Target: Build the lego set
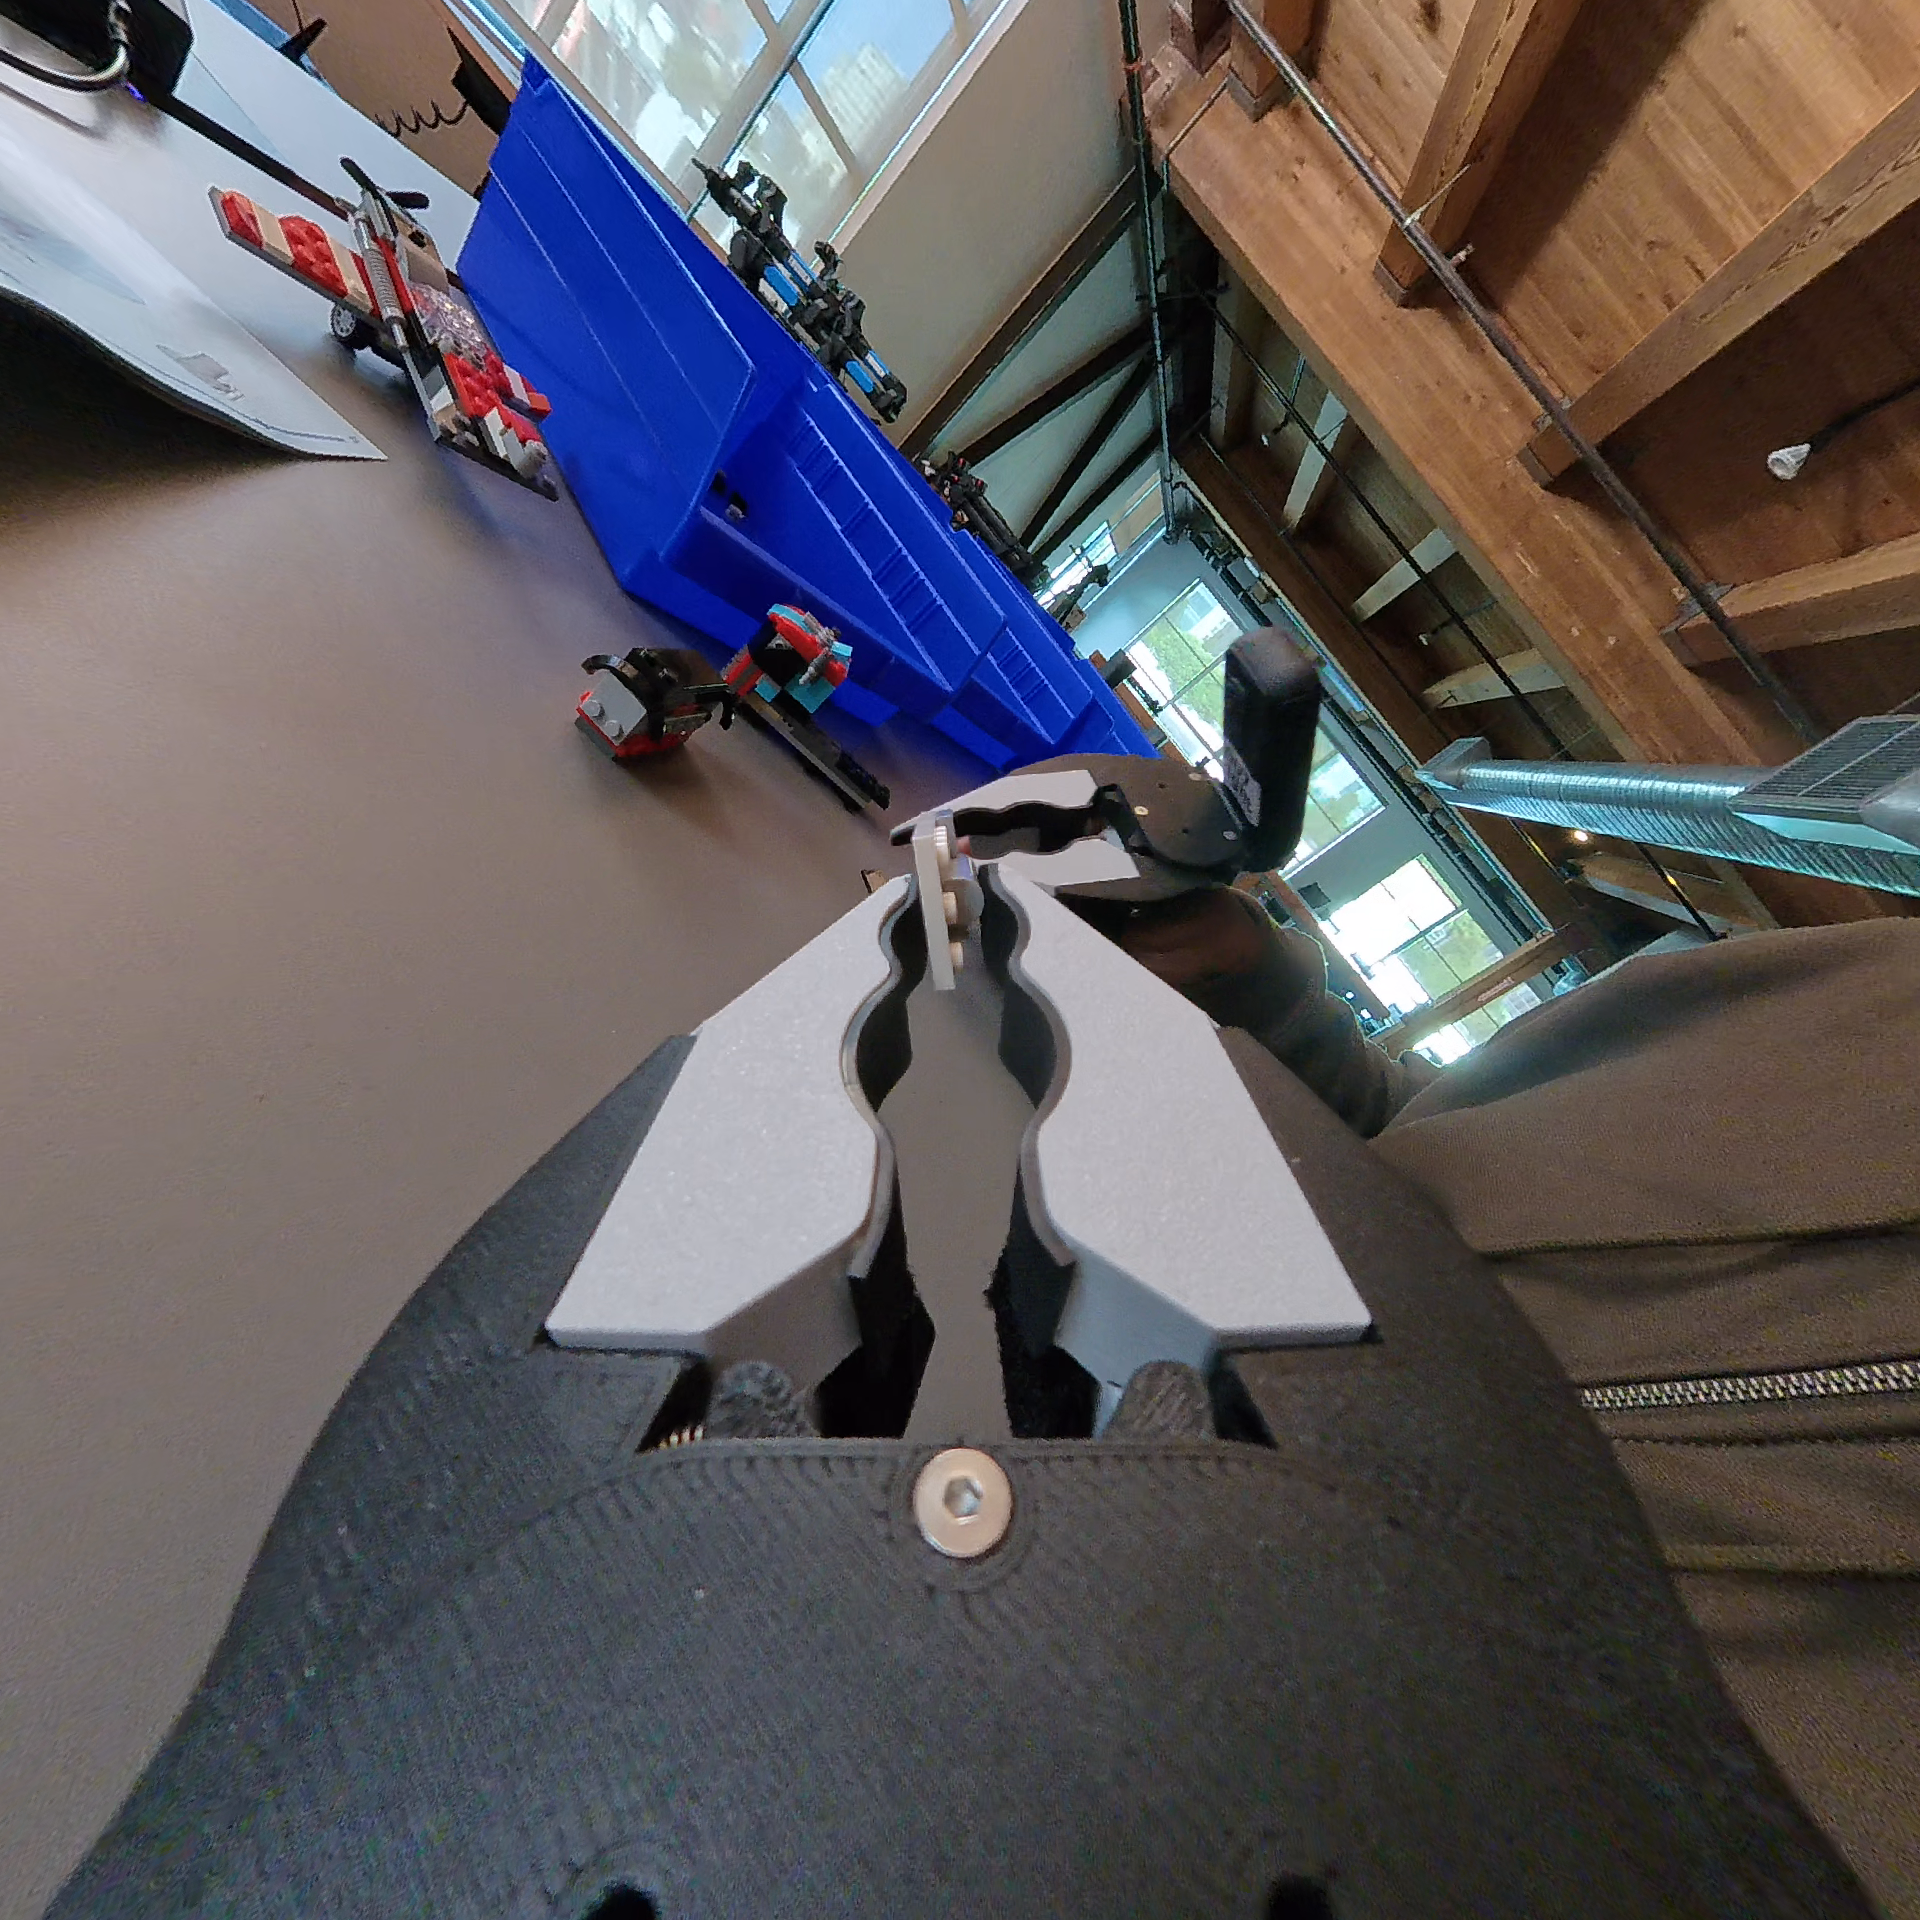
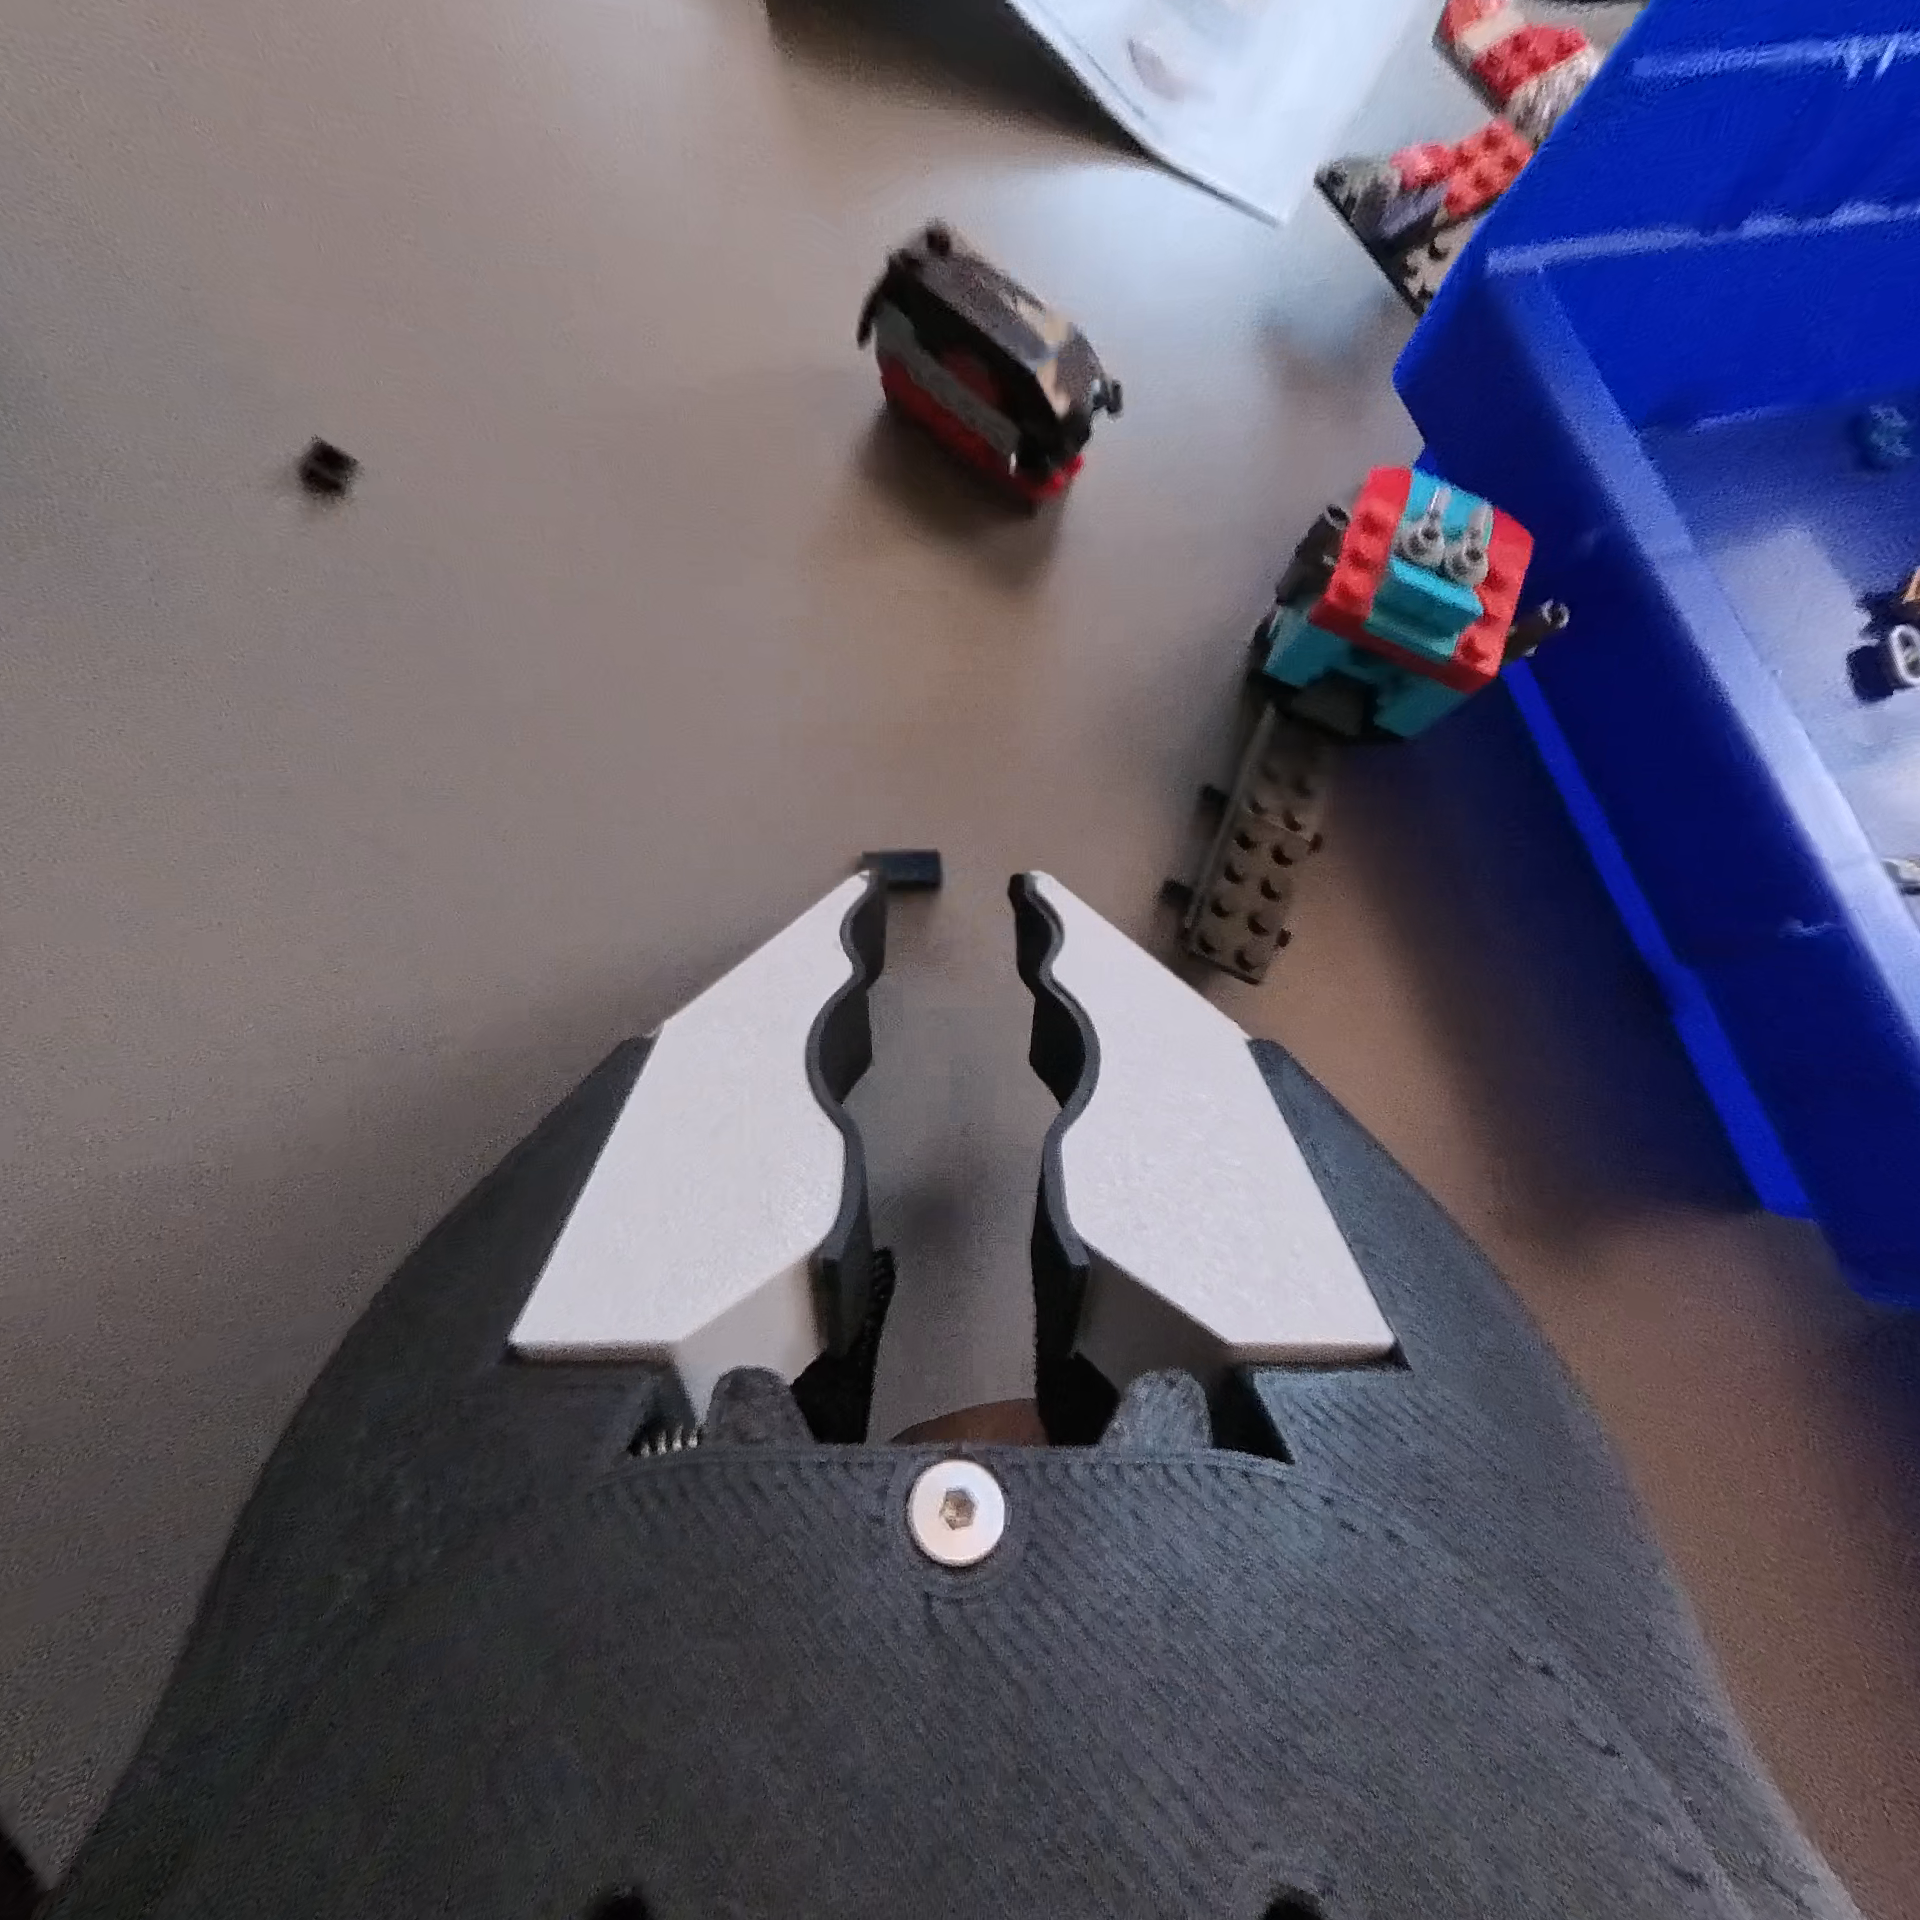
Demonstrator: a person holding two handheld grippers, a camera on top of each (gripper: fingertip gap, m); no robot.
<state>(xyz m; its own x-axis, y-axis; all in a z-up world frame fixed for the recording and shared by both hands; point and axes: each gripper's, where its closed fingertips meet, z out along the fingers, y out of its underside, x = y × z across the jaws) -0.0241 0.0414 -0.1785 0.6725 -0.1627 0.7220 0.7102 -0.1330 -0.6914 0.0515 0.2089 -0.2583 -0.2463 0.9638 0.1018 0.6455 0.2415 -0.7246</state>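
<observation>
Grey is the colour of the piece nearest the lens: a thin grey studded plate [image 1: 948, 914] stands on edge between the fingertips of the left gripper [image 1: 948, 902], its long axis running along the fingers, studs turned to the right. Both pads [image 1: 902, 914] look pressed against it, so this gripper is clamped on the plate, held up off the bench [image 1: 312, 831].

Just beyond the plate's far end sits the right gripper [image 1: 940, 831], coming in from the right with a gloved hand behind it. Its fingers stand apart with nothing between them; the top tip of the plate lies right at its fingertips, whether touching I cannot tell.

In the right wrist view that gripper [image 2: 948, 883] is plainly open over bare bench. A small dark piece [image 2: 906, 871] lies at the tip of its left finger; it does not reach the right finger and is not gripped. Whether it rests on the bench or touches the finger cannot be told.

Farther off on the right lies a dark studded strip [image 2: 1252, 883], and at its far end a red and teal block build [image 2: 1403, 613] just beside a blue bin [image 2: 1621, 935]. Near the middle, farther still, stands a black and red block build [image 2: 987, 384], with a tiny black piece [image 2: 327, 464] well apart on the left. A sheet of paper [image 2: 1226, 83] lies at the far edge.
</observation>
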